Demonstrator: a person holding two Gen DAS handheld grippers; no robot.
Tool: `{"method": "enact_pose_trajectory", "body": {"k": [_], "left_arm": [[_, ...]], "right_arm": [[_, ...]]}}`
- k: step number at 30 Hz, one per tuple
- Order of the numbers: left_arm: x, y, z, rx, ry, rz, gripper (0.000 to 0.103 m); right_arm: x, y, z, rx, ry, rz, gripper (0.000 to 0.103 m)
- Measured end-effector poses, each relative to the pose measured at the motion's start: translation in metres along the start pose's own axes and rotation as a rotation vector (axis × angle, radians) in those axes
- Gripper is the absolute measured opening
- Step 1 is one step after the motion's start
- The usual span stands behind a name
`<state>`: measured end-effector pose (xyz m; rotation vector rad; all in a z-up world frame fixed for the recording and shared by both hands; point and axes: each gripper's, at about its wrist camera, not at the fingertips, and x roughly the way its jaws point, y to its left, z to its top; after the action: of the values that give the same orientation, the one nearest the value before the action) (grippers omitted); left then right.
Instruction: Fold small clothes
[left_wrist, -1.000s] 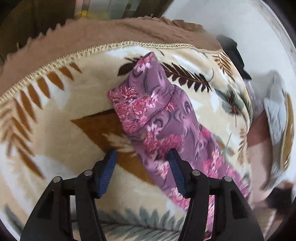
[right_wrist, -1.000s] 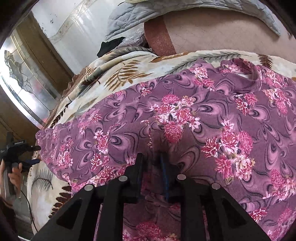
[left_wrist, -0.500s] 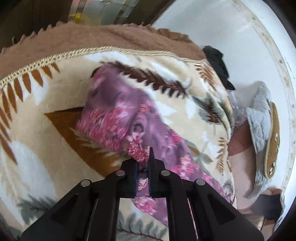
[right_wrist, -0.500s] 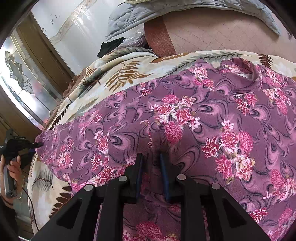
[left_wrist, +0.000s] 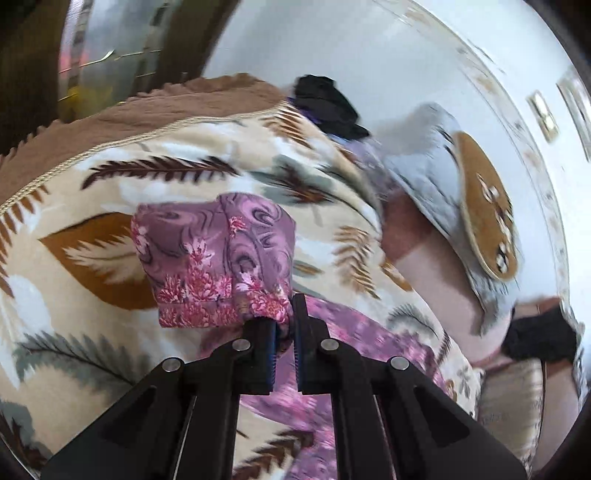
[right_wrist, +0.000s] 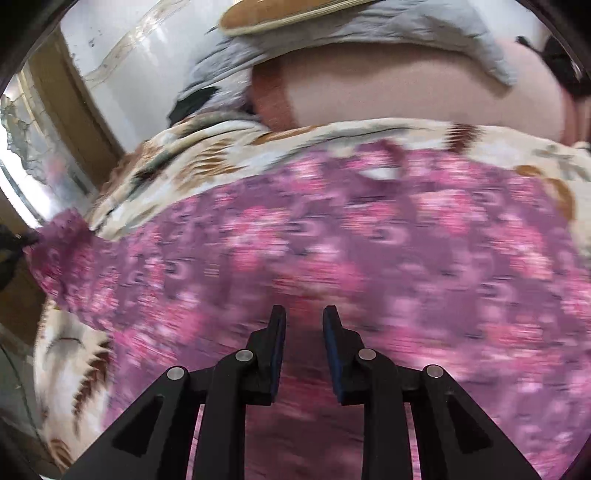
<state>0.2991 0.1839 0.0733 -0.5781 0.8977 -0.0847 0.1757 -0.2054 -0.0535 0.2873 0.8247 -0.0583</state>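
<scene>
A purple garment with pink flowers (left_wrist: 218, 258) lies on a cream leaf-patterned blanket (left_wrist: 92, 206). My left gripper (left_wrist: 284, 325) is shut on one end of the garment, which stands bunched above the blanket. In the right wrist view the garment (right_wrist: 369, 240) is spread wide and blurred by motion. My right gripper (right_wrist: 303, 321) hovers over the garment with its jaws a little apart; no cloth shows between them. The lifted end of the garment shows at the left edge (right_wrist: 62, 236).
A grey quilted cover with a brown patch (left_wrist: 480, 206) lies at the far right by a white wall (left_wrist: 369, 55). Dark clothes (left_wrist: 325, 107) sit at the blanket's far edge. A pink sheet (right_wrist: 406, 85) lies beyond the blanket.
My left gripper closed on the garment's end and has lifted it toward the right. My right gripper has opened off the cloth and its view has shifted fast.
</scene>
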Motion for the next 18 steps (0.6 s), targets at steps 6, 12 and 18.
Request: {"method": "enact_pose_trajectory", "body": {"k": [6, 12, 18], "left_arm": [[0.003, -0.049, -0.032, 0.070, 0.035, -0.048, 0.005], [0.016, -0.111, -0.065, 0.144, 0.085, -0.081, 0.005], [0.042, -0.168, -0.111, 0.217, 0.167, -0.107, 0.005]], "right_arm": [[-0.041, -0.077, -0.017, 0.068, -0.049, -0.124, 0.026], [-0.048, -0.125, -0.046, 0.146, -0.052, -0.148, 0.032], [-0.046, -0.123, -0.047, 0.146, -0.069, -0.120, 0.043]]}}
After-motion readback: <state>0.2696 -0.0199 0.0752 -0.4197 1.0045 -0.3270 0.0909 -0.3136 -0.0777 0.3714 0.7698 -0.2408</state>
